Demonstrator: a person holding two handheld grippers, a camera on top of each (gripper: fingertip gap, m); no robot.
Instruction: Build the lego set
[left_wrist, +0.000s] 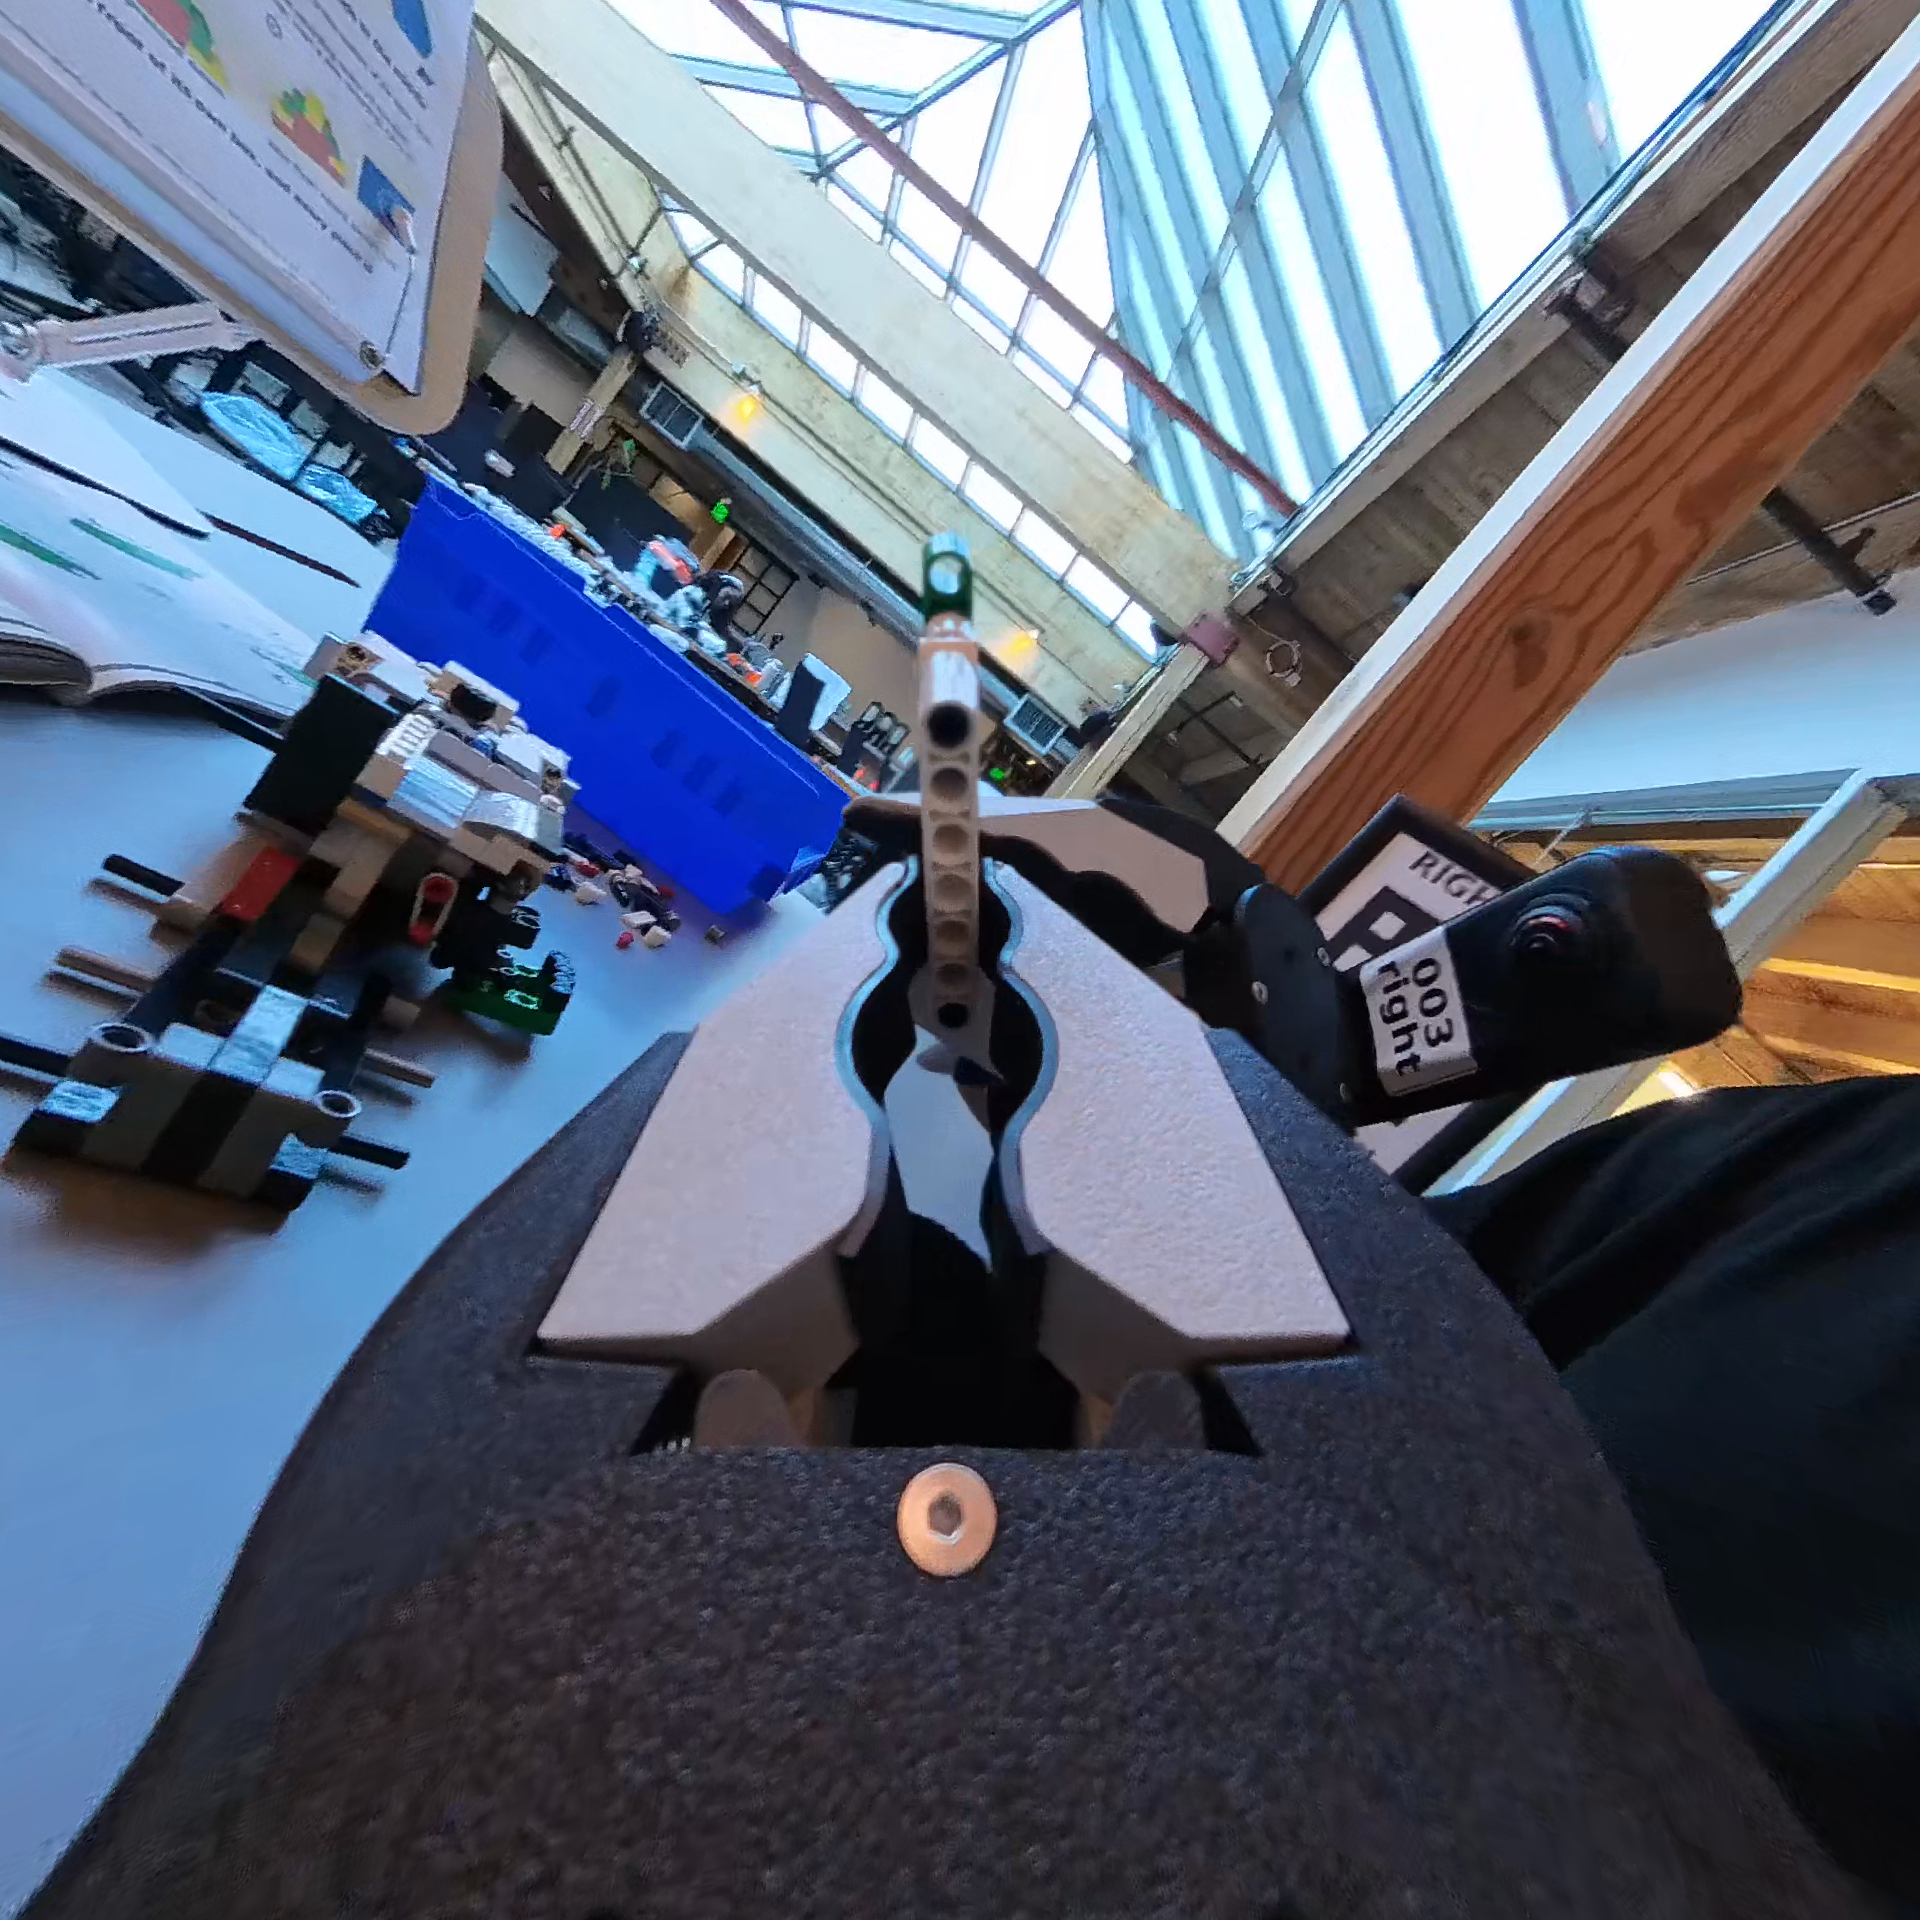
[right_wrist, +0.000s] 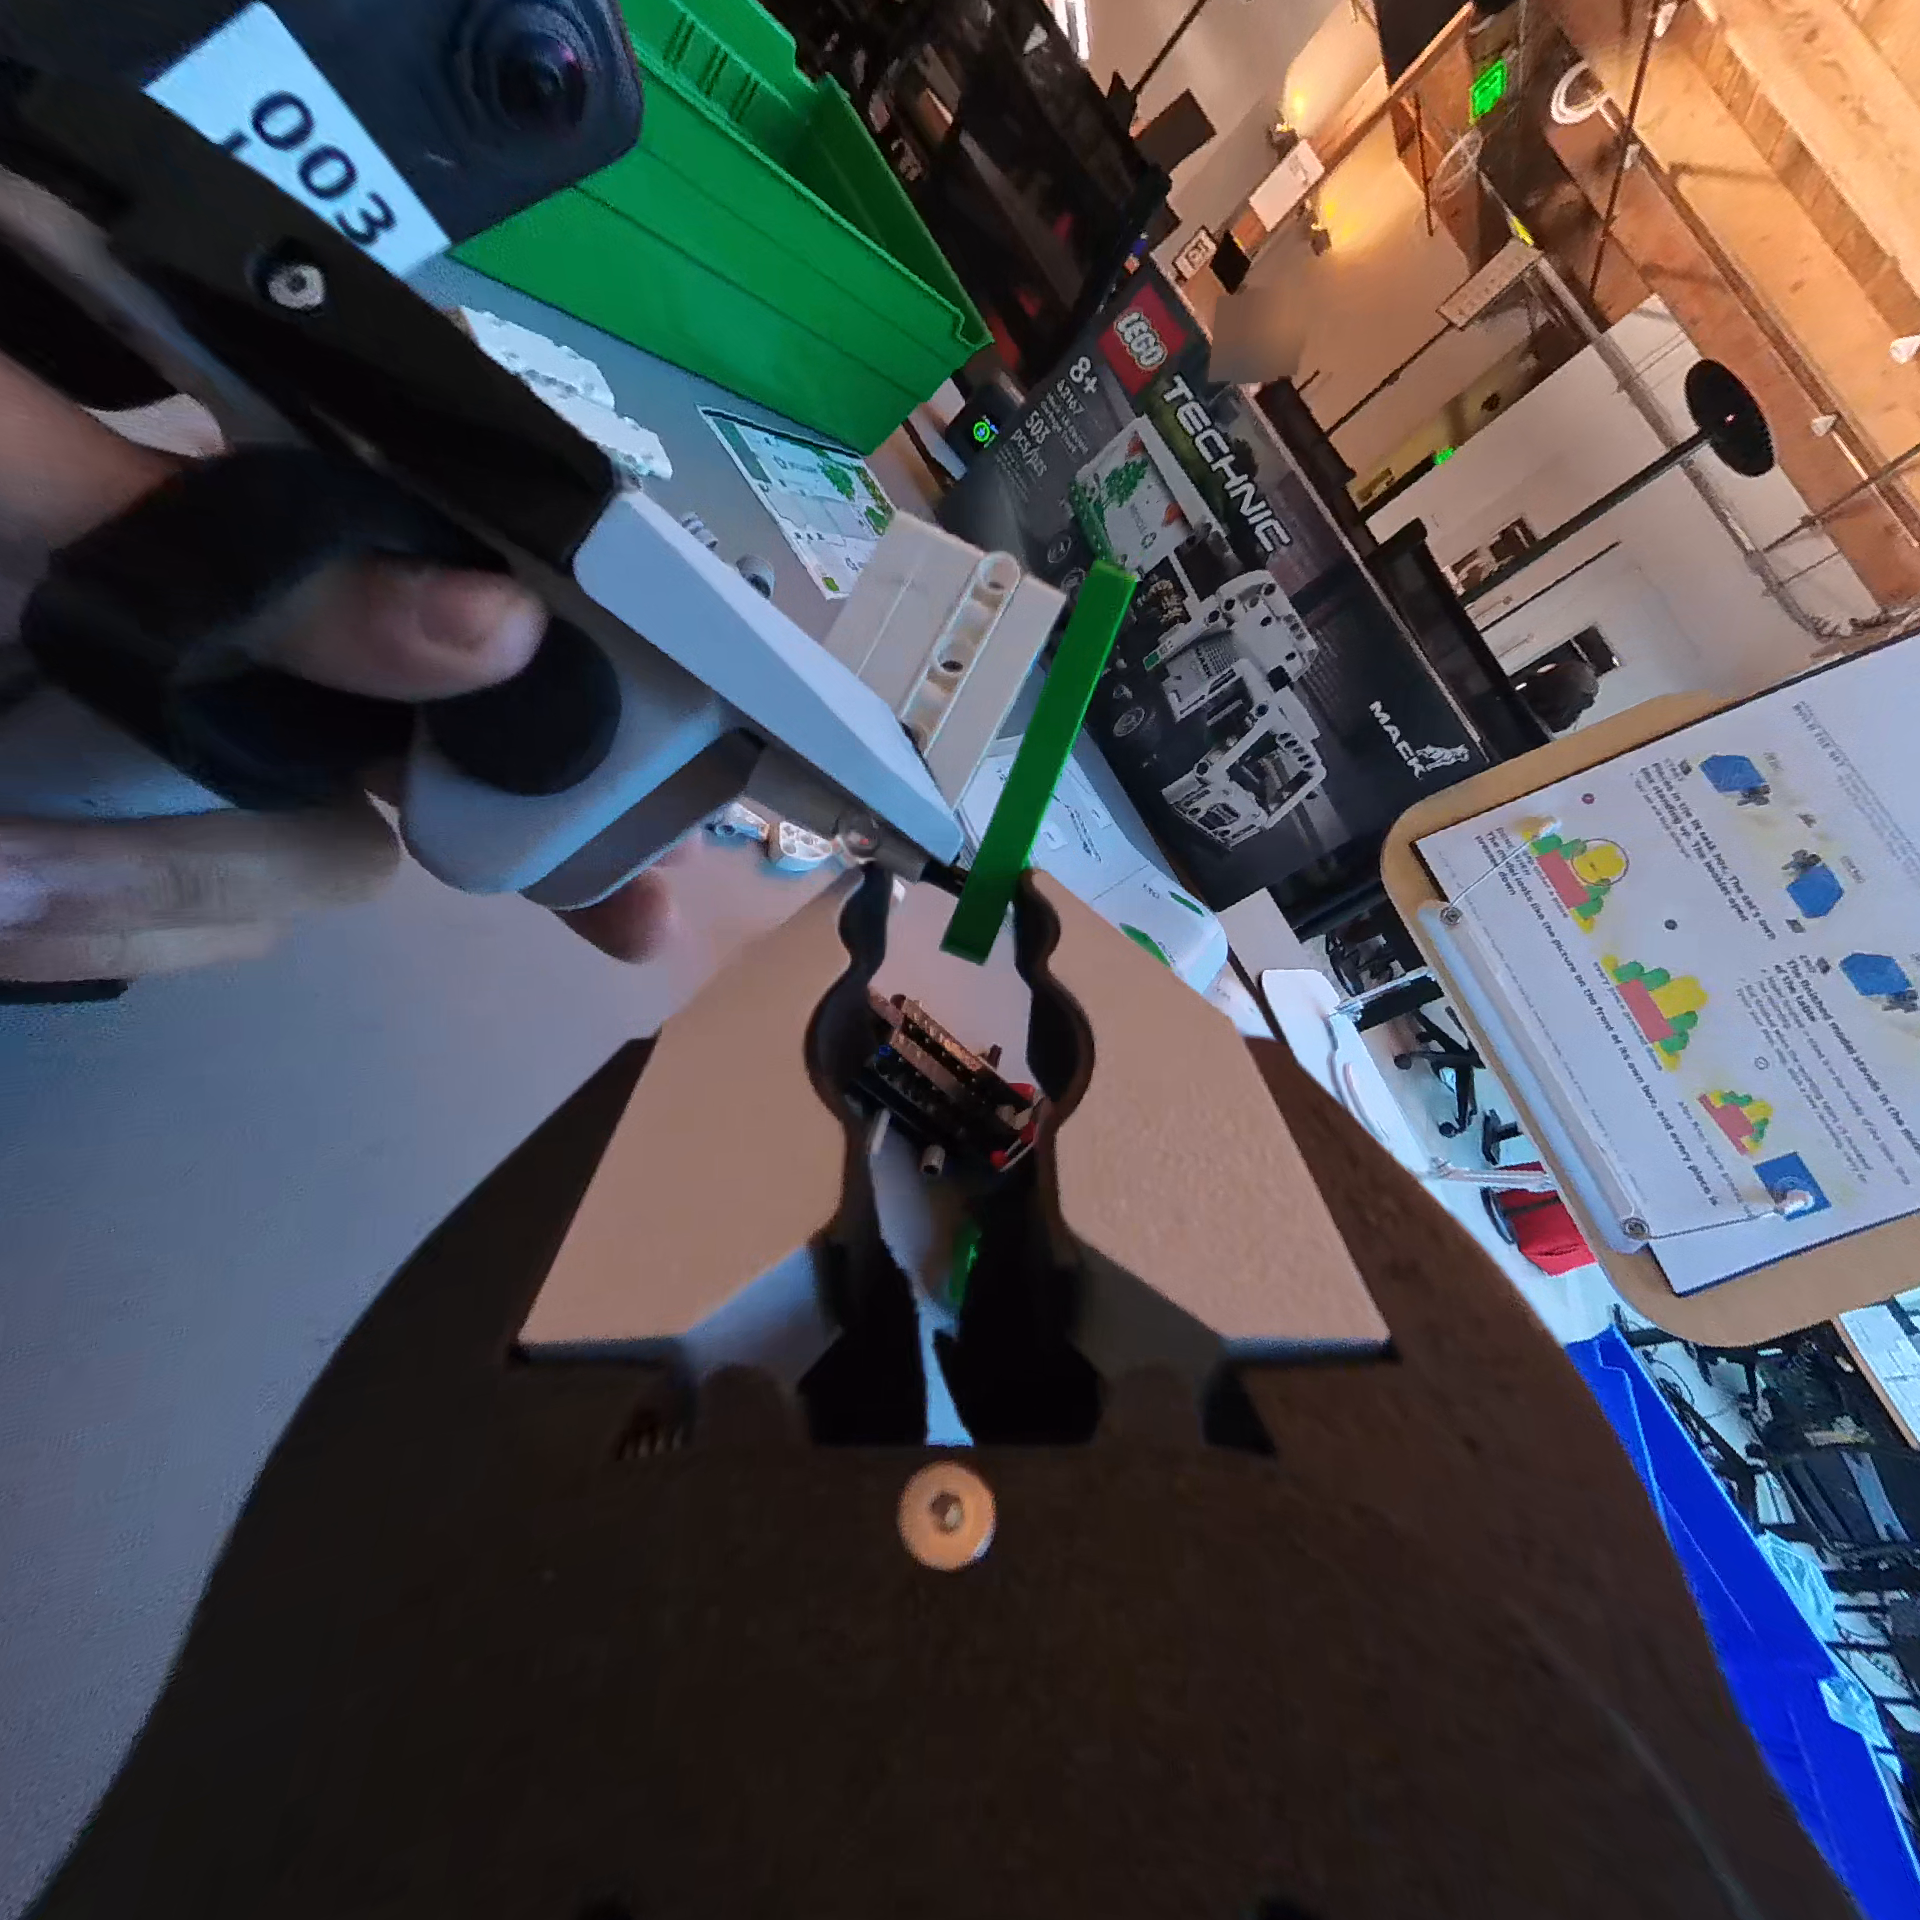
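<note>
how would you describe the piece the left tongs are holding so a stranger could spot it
Start at the left tongs, lifted off the grey table. Clamped between them and sticking straight out is a pale grey beam with a row of round holes. Its green tip sets it apart from the parts lying on the table.

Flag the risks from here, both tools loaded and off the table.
1. The left tool pinches the grey beam only at its lower end; most sticks out, so it could pivot or slip.
2. The right tool grips the green strip by one end; it might twist when pressed.
3. The tools sit close together and could collide.
</note>
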